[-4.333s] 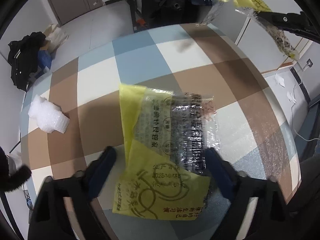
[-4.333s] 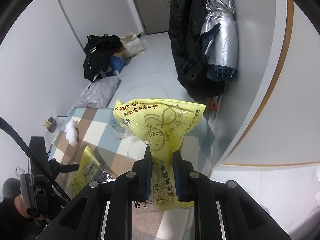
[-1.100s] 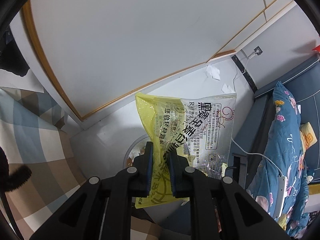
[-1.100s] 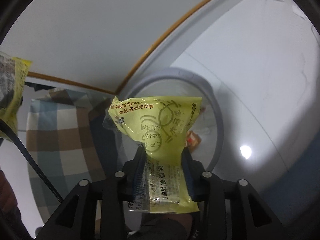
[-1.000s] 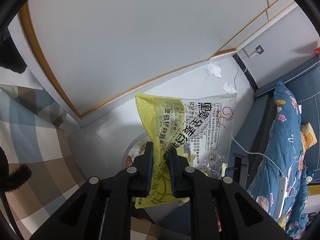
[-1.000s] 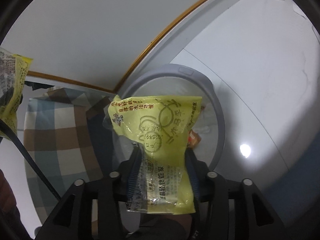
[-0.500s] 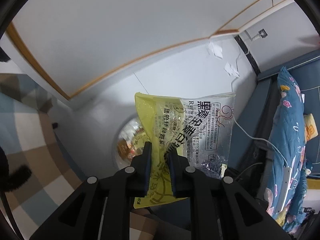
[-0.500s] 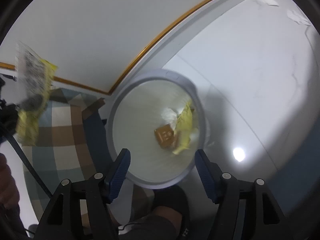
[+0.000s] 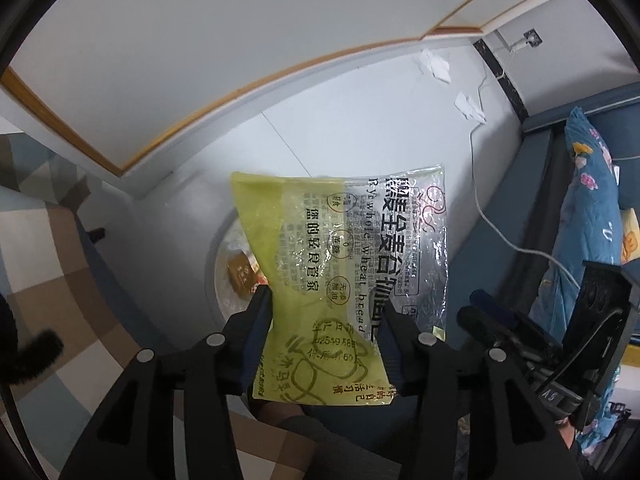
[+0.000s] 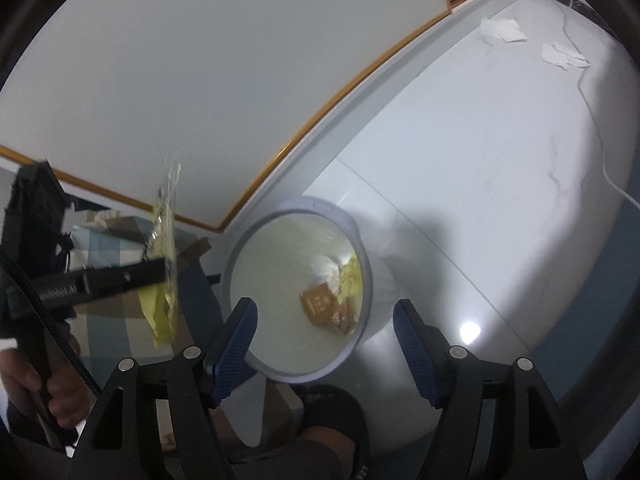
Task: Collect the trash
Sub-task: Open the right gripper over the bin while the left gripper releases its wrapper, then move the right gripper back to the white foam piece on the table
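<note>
The yellow bread wrapper (image 9: pixel 340 280) may flutter past the round bin (image 10: pixel 240 256) onto the floor, being light and flat. It sits between the left tool (image 9: pixel 326 320), whose jaws are spread and barely touching its sides, above the bin. The right tool (image 10: pixel 324 344) is wide open, empty, over the bin

Wrapper (image 9: pixel 340 276) – yellow-green w/ clear half, black print. Bin (image 10: pixel 362 248) – pale grey-blue rim, cream inside; brown packet (image 10: pixel 319 303) & yellow wrapper (image 10: pixel 352 276) in it. Gripper pads (image 10: pixel 236 344) blue, arms black. Tablecloth (image 9: pixel 48 280) – brown/white/blue check. Bedding (image 9: pixel 592 216) blue, floral.
</note>
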Motion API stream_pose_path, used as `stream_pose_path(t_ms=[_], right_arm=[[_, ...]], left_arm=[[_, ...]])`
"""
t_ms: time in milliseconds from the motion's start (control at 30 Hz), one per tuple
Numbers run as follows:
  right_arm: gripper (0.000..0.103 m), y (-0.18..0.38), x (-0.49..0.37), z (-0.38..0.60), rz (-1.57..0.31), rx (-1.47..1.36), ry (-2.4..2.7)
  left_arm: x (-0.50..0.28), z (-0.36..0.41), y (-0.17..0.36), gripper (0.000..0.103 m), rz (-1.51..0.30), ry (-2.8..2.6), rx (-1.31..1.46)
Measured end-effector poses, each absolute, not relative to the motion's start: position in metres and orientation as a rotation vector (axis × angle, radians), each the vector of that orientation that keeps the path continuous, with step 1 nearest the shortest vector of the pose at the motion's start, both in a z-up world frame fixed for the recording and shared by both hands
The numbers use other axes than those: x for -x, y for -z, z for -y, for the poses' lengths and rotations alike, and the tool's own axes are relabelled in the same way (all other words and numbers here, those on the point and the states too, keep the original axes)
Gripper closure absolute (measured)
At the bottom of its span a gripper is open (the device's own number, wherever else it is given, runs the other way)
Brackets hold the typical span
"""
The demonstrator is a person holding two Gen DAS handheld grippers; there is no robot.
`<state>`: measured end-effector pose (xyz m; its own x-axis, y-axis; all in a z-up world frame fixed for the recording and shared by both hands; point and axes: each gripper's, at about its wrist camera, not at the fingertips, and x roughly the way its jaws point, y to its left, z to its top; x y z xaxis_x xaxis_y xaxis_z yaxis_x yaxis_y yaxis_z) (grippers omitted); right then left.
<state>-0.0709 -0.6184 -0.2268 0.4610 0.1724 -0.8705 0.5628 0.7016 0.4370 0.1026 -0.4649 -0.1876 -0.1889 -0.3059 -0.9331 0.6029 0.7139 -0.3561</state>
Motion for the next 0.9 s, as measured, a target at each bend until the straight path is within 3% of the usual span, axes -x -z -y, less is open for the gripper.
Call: stream_pose_path(t_ms=[133,267,600,900], right_arm=[[0.032,0.225,0.071,0.62,-1.087,-0.804,0.277],[0.032,0.224,0.072,0.617,-1.084,-0.793,0.279],[0.032,0.218,0.077,0.619,-1.076,-0.797,0.293],[0.032,0.168,0.066,0.608,-0.989,-0.743,0.261]], left_arm=[[-0.099,0.467,0.19,0.033,-1.574,0.845,-0.261],[-0.097,0.47,0.193,0.023,-1.6,0.856,-0.254],[-0.097,0.463,0.179,0.022,-1.556,0.883,-0.234],[-0.102,0.415,0.1,0.022,-1.236,0.753,-0.224]])
